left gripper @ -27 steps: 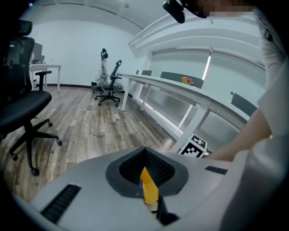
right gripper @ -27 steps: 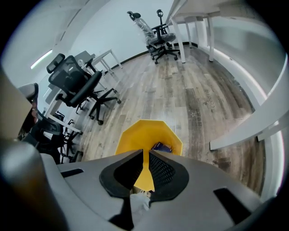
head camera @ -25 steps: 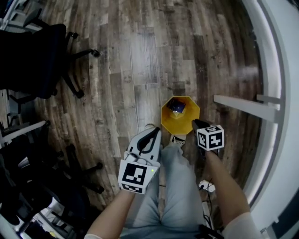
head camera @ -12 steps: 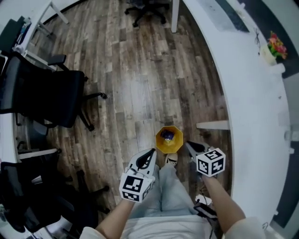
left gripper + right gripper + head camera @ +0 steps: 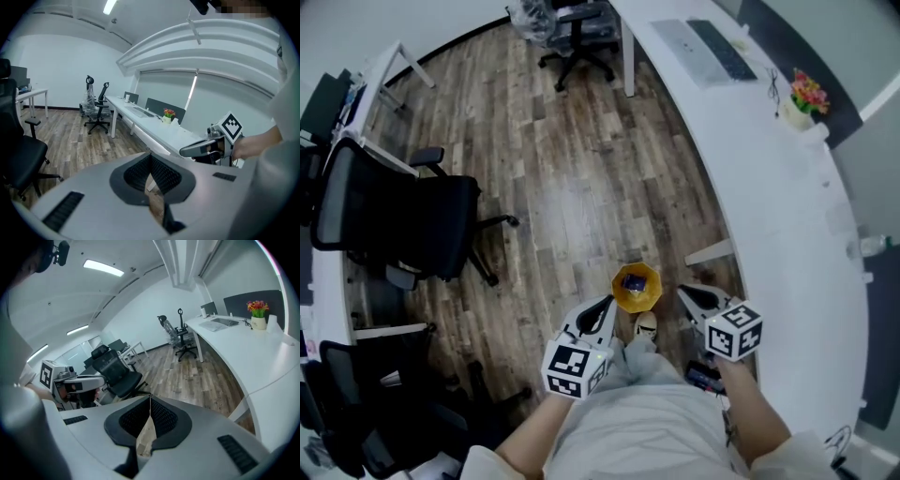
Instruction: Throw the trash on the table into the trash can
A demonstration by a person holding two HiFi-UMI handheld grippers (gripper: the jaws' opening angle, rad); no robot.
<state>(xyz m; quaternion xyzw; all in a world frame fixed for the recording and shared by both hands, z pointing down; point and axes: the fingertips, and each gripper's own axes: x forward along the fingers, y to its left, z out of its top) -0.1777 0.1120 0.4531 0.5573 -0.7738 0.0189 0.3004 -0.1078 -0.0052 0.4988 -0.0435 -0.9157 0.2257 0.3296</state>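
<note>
Trash, a small blue piece, lies inside the yellow trash can. The can stands on the wooden floor just beyond our shoe. In the head view the left gripper hangs just left of the can and the right gripper just right of it. Both touch nothing. Each gripper view shows its jaws brought together with nothing between the pads, so both tools are empty.

On the right, the white table curves away to the far end, carrying a keyboard and a pot of flowers. A few small things sit toward its right edge, too small for us to tell whether they are trash.

We judge this piece to be delivered, so the step in hand is to turn to the table for whatever is left. To do it well, we face the table first and look it over before reaching, so that we pick rubbish and leave the keyboard and flowers alone. We part the jaws of the working gripper before it arrives. Then we bring one pad down on either side of the piece and close firmly, since light scraps probably slip. The idle gripper should stay clear of the table edge. For the drop, we hold the piece over the middle of the can before letting go, because its mouth looks narrow.
</note>
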